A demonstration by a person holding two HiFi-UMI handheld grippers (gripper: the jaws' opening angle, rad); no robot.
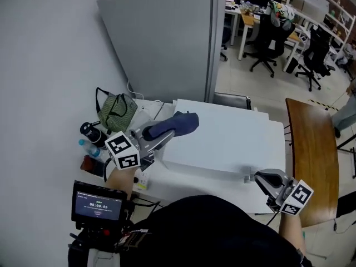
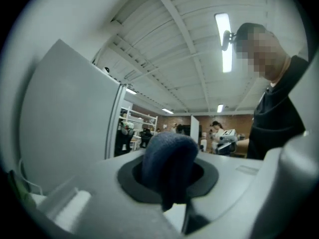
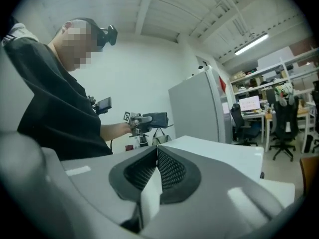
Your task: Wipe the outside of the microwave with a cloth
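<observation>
The left gripper (image 1: 162, 132) has its fingers squeezed on the blue cloth (image 1: 181, 123), which is over the back left corner of the microwave (image 1: 228, 141). The right gripper (image 1: 266, 179) is by the front right corner, fingers pressed together w/ nothing in them. A hard rub could pull the cloth out (not much looks pinched), or push the microwave along the desk (image 1: 178, 183).
</observation>
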